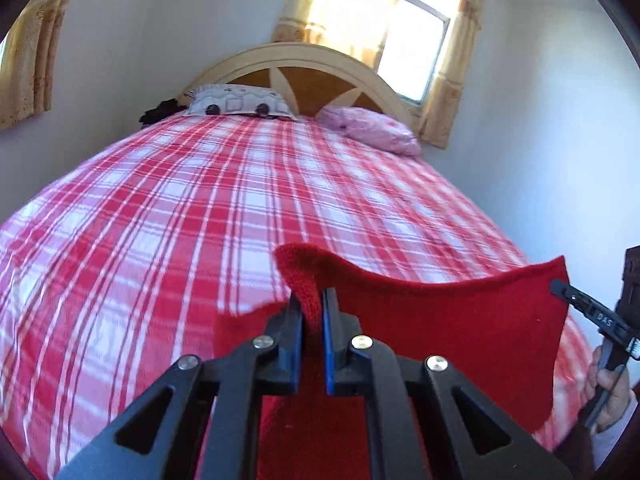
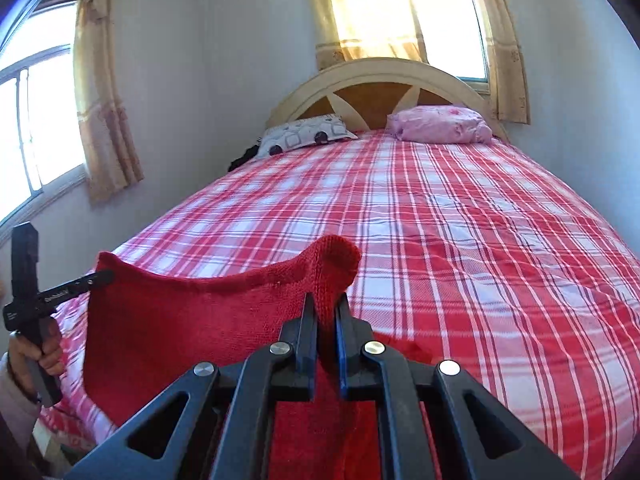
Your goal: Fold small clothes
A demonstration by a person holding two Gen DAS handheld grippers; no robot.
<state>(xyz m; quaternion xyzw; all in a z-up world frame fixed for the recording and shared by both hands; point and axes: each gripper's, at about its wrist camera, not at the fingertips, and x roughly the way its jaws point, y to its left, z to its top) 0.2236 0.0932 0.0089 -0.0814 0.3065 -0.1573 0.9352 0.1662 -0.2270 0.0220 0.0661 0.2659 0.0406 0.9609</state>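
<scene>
A red knitted cloth (image 1: 440, 320) hangs stretched between both grippers above the near end of the bed. In the left wrist view, my left gripper (image 1: 312, 300) is shut on one upper corner, which bunches up between its pads. The right gripper (image 1: 559, 287) pinches the opposite corner at the far right. In the right wrist view, my right gripper (image 2: 326, 305) is shut on its corner of the red cloth (image 2: 192, 320). The left gripper (image 2: 105, 276) grips the far corner at the left. The cloth's lower part drops out of sight under the fingers.
A bed with a red and white plaid sheet (image 1: 200, 208) fills both views. A patterned pillow (image 1: 240, 100) and a pink pillow (image 1: 372, 130) lie by the arched headboard (image 1: 296, 56). A hand (image 2: 32, 356) holds the left gripper. Curtained windows (image 2: 40, 112) stand behind and left.
</scene>
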